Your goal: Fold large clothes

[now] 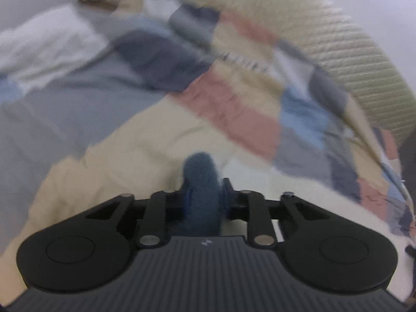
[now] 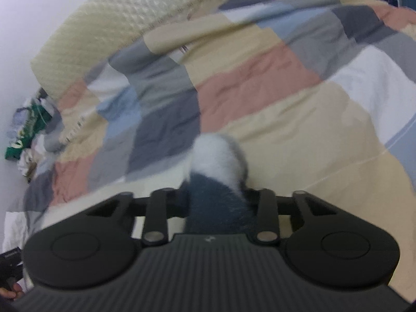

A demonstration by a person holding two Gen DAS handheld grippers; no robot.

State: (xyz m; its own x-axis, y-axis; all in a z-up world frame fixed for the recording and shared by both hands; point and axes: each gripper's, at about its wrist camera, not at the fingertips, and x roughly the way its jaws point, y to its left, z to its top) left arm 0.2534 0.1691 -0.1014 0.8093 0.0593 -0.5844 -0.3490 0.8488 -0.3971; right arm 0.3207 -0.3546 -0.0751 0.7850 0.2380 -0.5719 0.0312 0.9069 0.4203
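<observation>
The fuzzy garment [image 1: 200, 179] is clamped in both the left hand-held gripper [image 1: 205, 195] and right hand-held gripper [image 2: 221, 195], raised above the patchwork bed [image 2: 286, 104] ahead, probably to spread it for folding.

The bed cover [image 2: 273, 98] lies spread flat under both grippers. Behind it stands the headboard [image 2: 117, 18]. In the left view, a folded cloth [image 1: 49, 49] lies on the bed to the left. A blurry heap, maybe bags [image 2: 28, 127], sits beside the bed.
</observation>
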